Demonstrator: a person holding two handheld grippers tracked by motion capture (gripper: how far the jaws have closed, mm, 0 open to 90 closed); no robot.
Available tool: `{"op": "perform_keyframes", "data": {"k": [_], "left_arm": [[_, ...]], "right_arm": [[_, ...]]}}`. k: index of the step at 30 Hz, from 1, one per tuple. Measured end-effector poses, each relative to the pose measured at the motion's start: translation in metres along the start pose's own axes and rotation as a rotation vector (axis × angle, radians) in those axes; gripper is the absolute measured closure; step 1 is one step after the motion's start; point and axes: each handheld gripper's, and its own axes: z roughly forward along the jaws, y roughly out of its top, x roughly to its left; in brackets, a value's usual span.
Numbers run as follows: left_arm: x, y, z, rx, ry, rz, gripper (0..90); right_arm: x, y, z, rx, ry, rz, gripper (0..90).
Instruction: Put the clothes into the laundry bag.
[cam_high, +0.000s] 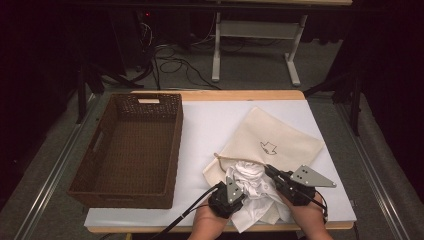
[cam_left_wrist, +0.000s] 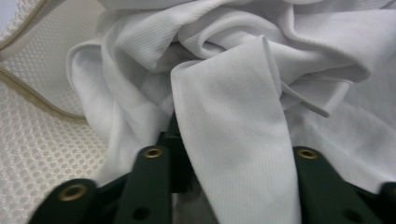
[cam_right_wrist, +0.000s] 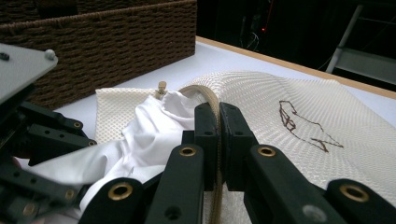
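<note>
The right gripper (cam_right_wrist: 218, 140) is clenched on the zipper edge of the mesh bag (cam_right_wrist: 280, 100), holding its mouth up. The left gripper (cam_left_wrist: 229, 163) has its jaws partly apart around a fold of the white cloth (cam_left_wrist: 224, 93); whether they pinch it I cannot tell. The cloth sits bunched at the bag's mouth near the table's (cam_high: 200, 125) front edge, beside the wicker basket (cam_high: 130, 145).

white table (cam_high: 210, 125), wicker basket (cam_high: 131, 150); mesh bag (cam_high: 280, 137)

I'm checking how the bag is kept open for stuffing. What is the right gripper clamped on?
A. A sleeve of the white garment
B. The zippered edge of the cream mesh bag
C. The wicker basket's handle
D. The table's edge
B: in the right gripper view, the right gripper has its jaws pressed together on the zipper rim of the cream mesh bag, beside the white garment.
</note>
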Motion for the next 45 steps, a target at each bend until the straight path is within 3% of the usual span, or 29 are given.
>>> {"op": "perform_keyframes", "data": {"k": [5, 6, 7, 9, 12, 17, 19, 28, 32, 35, 36, 37, 41, 43, 45], "left_arm": [[0.006, -0.002, -0.017, -0.018, -0.010, -0.031, 77.3], [0.011, -0.004, -0.030, -0.035, 0.002, -0.034, 77.8], [0.011, -0.004, -0.030, -0.035, 0.002, -0.034, 78.1], [0.017, -0.005, -0.047, -0.063, 0.018, -0.044, 78.4], [0.018, -0.004, -0.056, -0.076, 0.027, -0.037, 78.5], [0.015, -0.001, -0.046, -0.083, 0.013, -0.044, 78.0], [0.012, 0.003, -0.034, -0.072, -0.013, -0.047, 77.9], [0.010, 0.013, -0.005, -0.046, -0.019, -0.066, 77.7], [0.012, 0.020, 0.008, -0.046, 0.004, -0.077, 77.7], [0.017, 0.025, 0.020, -0.063, 0.057, -0.108, 77.9], [0.017, 0.025, 0.020, -0.063, 0.057, -0.108, 77.9], [0.021, 0.027, 0.024, -0.077, 0.095, -0.127, 77.7], [0.024, 0.027, 0.025, -0.076, 0.092, -0.138, 76.3], [0.023, 0.026, 0.021, -0.075, 0.076, -0.119, 61.0], [0.022, 0.021, 0.006, -0.093, 0.041, -0.108, 48.1]], "right_arm": [[0.007, 0.002, 0.001, 0.003, 0.023, -0.024, 88.0], [0.009, 0.002, 0.001, 0.001, 0.027, -0.023, 88.0], [0.009, 0.002, 0.001, 0.001, 0.027, -0.023, 88.0], [0.015, 0.004, 0.002, -0.008, 0.044, -0.033, 88.0], [0.019, 0.006, 0.002, -0.008, 0.048, -0.041, 88.0], [0.019, 0.005, 0.004, -0.003, 0.043, -0.035, 88.0], [0.017, 0.005, 0.003, -0.007, 0.040, -0.037, 88.0], [0.014, 0.005, 0.000, -0.012, 0.037, -0.018, 88.1], [0.013, 0.006, -0.002, -0.026, 0.037, -0.021, 88.0], [0.013, 0.007, -0.004, -0.031, 0.041, -0.013, 88.0], [0.013, 0.007, -0.004, -0.031, 0.041, -0.013, 88.0], [0.012, 0.007, -0.005, -0.039, 0.039, -0.017, 88.1], [0.011, 0.007, -0.006, -0.035, 0.037, -0.014, 88.1], [0.010, 0.006, -0.006, -0.039, 0.041, -0.011, 88.0], [0.010, 0.006, -0.005, -0.029, 0.039, -0.011, 88.0]]}}
